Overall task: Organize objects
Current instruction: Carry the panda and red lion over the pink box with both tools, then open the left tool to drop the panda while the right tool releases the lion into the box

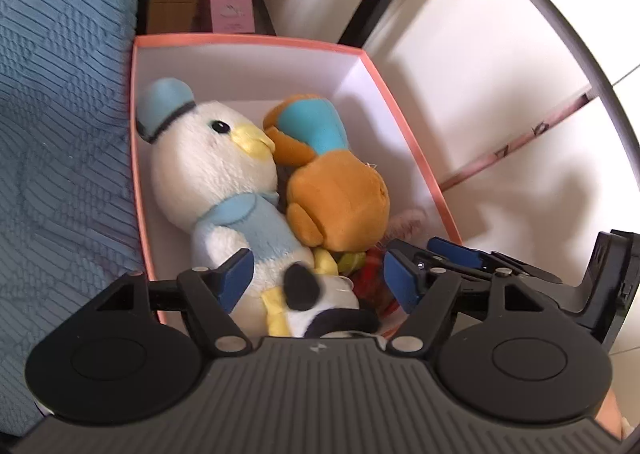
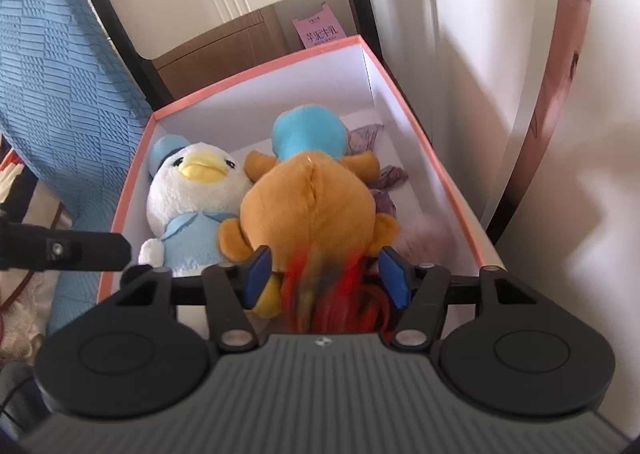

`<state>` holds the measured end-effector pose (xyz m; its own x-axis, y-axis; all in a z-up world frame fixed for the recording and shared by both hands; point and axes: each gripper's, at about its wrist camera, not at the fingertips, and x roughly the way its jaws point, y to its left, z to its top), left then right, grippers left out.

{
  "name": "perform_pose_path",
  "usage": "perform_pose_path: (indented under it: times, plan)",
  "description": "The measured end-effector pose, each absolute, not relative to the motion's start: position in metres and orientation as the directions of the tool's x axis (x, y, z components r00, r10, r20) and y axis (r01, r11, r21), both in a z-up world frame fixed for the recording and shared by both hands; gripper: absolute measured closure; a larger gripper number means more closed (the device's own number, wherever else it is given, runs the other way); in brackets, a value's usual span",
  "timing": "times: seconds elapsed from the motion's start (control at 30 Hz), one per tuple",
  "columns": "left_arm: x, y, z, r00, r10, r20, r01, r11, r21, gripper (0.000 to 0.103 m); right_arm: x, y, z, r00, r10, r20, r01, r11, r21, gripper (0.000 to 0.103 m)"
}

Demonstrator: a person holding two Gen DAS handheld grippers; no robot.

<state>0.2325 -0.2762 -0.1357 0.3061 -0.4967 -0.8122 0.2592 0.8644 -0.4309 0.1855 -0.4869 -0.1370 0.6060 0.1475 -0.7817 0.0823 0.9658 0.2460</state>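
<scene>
One pink-rimmed box (image 1: 256, 41) holds two big plush toys side by side: a white duck (image 1: 216, 177) and an orange bear (image 1: 336, 189). The left gripper (image 1: 320, 278) gapes wide, empty; the right gripper (image 2: 324, 278) clasps one red-and-yellow toy (image 2: 332, 294) over the box.

Duck (image 1: 212, 169) and orange toy (image 1: 336, 189) are fuzzy plush. The box (image 1: 248, 41) looks like smooth matt card, white inside. Upper left, the blue cloth (image 1: 60, 93) is ribbed and woven. Gripper pads (image 1: 240, 274) are matt blue on black plastic.
</scene>
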Motion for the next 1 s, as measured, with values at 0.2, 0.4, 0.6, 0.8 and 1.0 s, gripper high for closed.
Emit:
perform_pose_path:
  times: [0.2, 0.4, 0.6, 0.8, 1.0]
  plan:
    - [0.226, -0.258, -0.102, 0.336, -0.508, -0.793, 0.258, 0.860, -0.441, 0.026, 0.186, -0.481, -0.092, 0.664, 0.128, -0.737, 0.068, 0.971, 0.229, 0.040]
    - [0.211, -0.233, -0.054, 0.403, -0.498, -0.768, 0.275, 0.866, -0.418, 0.026, 0.171, -0.466, -0.024, 0.739, 0.169, -0.652, 0.009, 0.966, 0.260, 0.040]
    - [0.183, -0.200, -0.007, 0.478, -0.509, -0.715, 0.295, 0.860, -0.416, 0.025, 0.144, -0.444, 0.022, 0.777, 0.193, -0.599, -0.052, 0.968, 0.244, 0.040]
    - [0.151, -0.171, 0.022, 0.545, -0.507, -0.668, 0.302, 0.862, -0.407, 0.011, 0.115, -0.425, 0.042, 0.788, 0.221, -0.574, -0.092, 0.965, 0.246, 0.040]
    - [0.123, -0.149, 0.023, 0.562, -0.527, -0.637, 0.312, 0.849, -0.427, 0.011, 0.093, -0.413, 0.037, 0.782, 0.217, -0.584, -0.087, 0.966, 0.242, 0.040]
